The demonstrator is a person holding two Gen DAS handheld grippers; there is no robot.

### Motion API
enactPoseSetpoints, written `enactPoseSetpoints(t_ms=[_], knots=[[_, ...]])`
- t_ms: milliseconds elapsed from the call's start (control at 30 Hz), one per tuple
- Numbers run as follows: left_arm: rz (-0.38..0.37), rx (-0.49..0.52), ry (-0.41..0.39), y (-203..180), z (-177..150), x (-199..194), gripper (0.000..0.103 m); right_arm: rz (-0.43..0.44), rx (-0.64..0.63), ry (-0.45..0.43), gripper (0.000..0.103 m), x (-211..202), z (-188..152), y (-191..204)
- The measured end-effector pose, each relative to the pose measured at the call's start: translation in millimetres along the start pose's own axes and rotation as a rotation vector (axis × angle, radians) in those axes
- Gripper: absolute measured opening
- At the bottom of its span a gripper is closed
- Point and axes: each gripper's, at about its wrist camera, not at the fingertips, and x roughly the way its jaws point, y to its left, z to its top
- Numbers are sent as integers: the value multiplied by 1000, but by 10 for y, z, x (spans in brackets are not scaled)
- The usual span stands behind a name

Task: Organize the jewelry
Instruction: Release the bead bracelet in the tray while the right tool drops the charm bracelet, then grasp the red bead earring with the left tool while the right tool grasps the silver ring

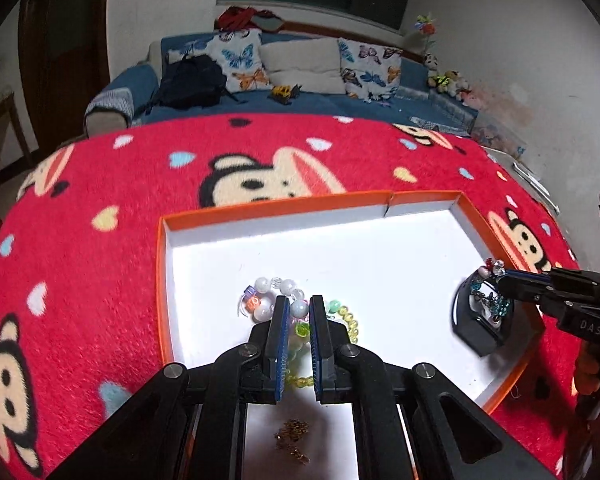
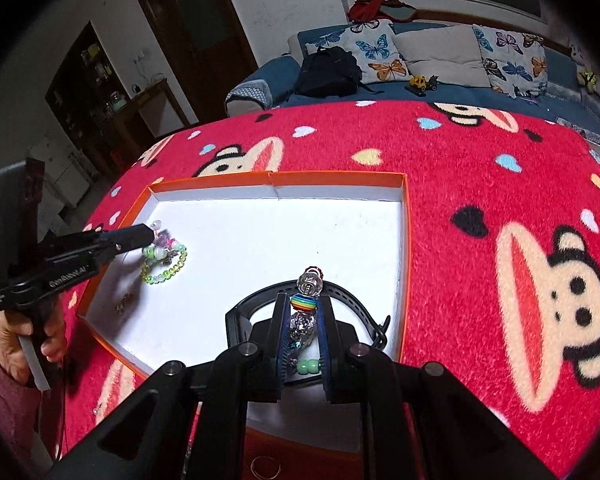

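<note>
An orange tray (image 1: pixel 162 280) with a white floor lies on the red cloth. My left gripper (image 1: pixel 299 301) is shut on a bunch of bead bracelets (image 1: pixel 300 309): white pearls and a yellow-green loop (image 2: pixel 165 269) low over the tray's left part. Seen from the right wrist, the left gripper (image 2: pixel 150 237) comes in from the left. My right gripper (image 2: pixel 304 301) is shut on a bracelet with a rainbow bead (image 2: pixel 302 303), just above a black watch (image 2: pixel 342 292) at the tray's right side. A small gold chain (image 1: pixel 292 436) lies near the front edge.
The red monkey-print cloth (image 1: pixel 80 240) covers the table all round the tray. Behind it stands a blue sofa (image 1: pixel 324 100) with butterfly cushions and a black backpack (image 1: pixel 192 80). A person's hand (image 2: pixel 10 340) grips the left handle.
</note>
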Motion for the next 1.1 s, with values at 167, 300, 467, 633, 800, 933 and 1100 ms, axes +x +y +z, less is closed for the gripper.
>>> enactPoseSetpoints(t_ms=[167, 300, 467, 633, 800, 933, 1100], knots=[[-4, -22, 6, 19, -8, 12, 12, -26, -5, 0, 24, 19, 14, -24], [4, -29, -3, 17, -18, -47, 29, -36, -16, -12, 32, -24, 12, -19], [21, -12, -51, -51, -63, -289, 42, -60, -35, -37, 33, -154, 12, 10], [10, 7, -87, -156, -180, -575, 42, -62, -61, -60, 33, -328, -59, 89], [7, 35, -109, -308, -409, -847, 42, -51, -86, -56, 33, -463, -239, 180], [-12, 36, -114, -402, -641, -1020, 42, -42, -106, -36, 33, -506, -398, 241], [-44, 51, -111, -536, -944, -1171, 42, -50, -132, 10, 33, -444, -646, 299]])
